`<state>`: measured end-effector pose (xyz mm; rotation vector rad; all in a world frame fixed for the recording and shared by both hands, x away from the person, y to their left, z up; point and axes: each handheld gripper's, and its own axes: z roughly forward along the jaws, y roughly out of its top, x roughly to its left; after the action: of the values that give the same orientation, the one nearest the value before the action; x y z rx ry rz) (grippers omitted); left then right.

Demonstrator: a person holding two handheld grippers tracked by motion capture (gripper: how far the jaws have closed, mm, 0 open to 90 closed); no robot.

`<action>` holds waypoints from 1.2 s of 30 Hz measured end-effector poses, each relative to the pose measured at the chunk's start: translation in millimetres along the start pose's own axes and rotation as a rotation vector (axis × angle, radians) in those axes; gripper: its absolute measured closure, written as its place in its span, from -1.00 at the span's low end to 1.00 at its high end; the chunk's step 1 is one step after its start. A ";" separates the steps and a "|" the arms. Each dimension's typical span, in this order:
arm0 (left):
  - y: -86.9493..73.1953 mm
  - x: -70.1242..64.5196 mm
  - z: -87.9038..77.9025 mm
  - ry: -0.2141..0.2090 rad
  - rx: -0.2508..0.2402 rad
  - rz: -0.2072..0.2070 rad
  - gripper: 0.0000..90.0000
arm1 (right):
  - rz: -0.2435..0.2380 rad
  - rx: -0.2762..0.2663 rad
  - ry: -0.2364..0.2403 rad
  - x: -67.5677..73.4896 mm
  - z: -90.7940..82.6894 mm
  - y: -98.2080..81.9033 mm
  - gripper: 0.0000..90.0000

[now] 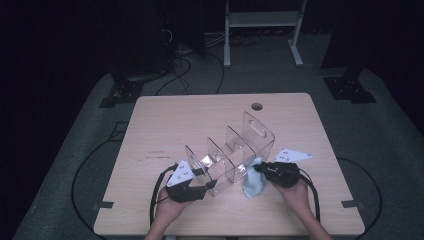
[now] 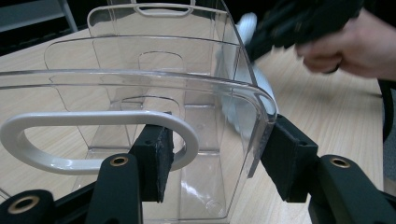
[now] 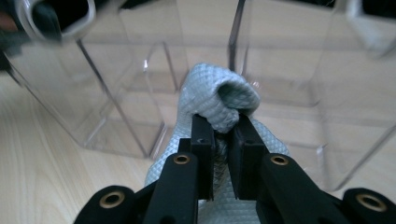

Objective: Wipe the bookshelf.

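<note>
Woven pale cloth (image 3: 219,100) bunched between black fingers (image 3: 203,154) against clear plastic organizer (image 3: 280,60).

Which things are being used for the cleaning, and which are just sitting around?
Being used:
- clear plastic organizer, its end wall clamped by the left gripper
- light blue cloth, pinched in the right gripper against the organizer's side

Just around:
- metal stand behind the table
- cables on the floor

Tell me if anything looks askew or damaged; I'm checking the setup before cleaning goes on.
Nothing stands out. The clear organizer stands upright on the table, with the left gripper clamped on its end wall. The right gripper pinches a pale cloth against its side. No cracks or spills show.
</note>
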<state>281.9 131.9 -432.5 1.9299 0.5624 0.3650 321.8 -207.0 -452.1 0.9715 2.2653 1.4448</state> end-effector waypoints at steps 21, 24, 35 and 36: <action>0.4 -0.7 -1.6 0.002 0.004 -0.010 0.03 | 0.040 0.089 -0.017 -11.6 25.8 -25.9 0.80; 0.5 -0.8 -1.6 0.002 0.004 -0.009 0.03 | 0.052 0.102 -0.015 -13.5 27.5 -28.4 0.80; 0.8 -1.6 -1.3 0.004 0.008 -0.008 0.03 | 0.042 0.104 -0.022 -12.9 30.1 -29.9 0.80; 1.0 -1.8 -1.5 0.003 0.010 -0.005 0.03 | 0.046 0.114 -0.023 -13.8 32.1 -32.7 0.80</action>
<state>279.8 131.7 -431.0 1.9375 0.5717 0.3630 337.3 -203.0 -497.2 1.0745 2.3454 1.3277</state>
